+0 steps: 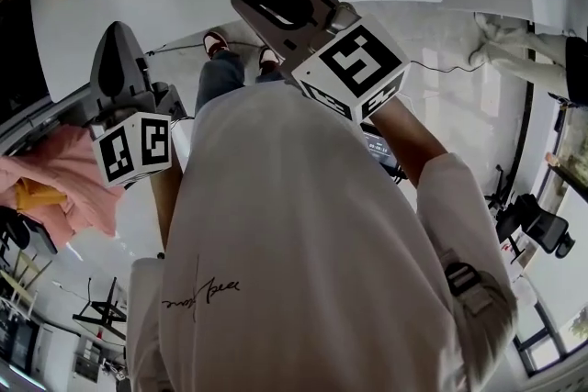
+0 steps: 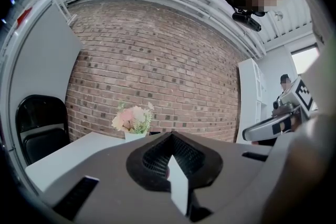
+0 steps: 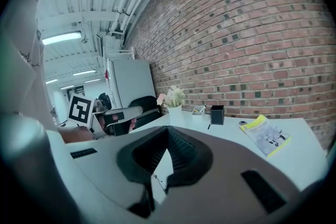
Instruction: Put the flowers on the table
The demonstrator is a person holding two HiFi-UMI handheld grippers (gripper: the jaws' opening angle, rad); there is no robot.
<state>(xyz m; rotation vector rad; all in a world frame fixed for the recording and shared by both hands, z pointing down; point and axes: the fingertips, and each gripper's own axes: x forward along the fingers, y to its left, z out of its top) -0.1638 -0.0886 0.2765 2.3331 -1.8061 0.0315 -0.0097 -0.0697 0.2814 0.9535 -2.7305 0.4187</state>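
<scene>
The flowers (image 2: 133, 119) stand in a white vase at the far corner of the table (image 2: 68, 157), so the task looks done, with nothing left that shows; the left gripper (image 2: 170, 139) and right gripper (image 3: 167, 131) both have jaws together, empty, held well short of the table; the flowers stand upright, long axis vertical, blooms up.

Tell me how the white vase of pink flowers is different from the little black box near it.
The white vase of pink flowers is pale and taller; the little black box is dark and squat. The vase holds flowers; the box's inside is hidden. Both stand upright on the white table.
</scene>
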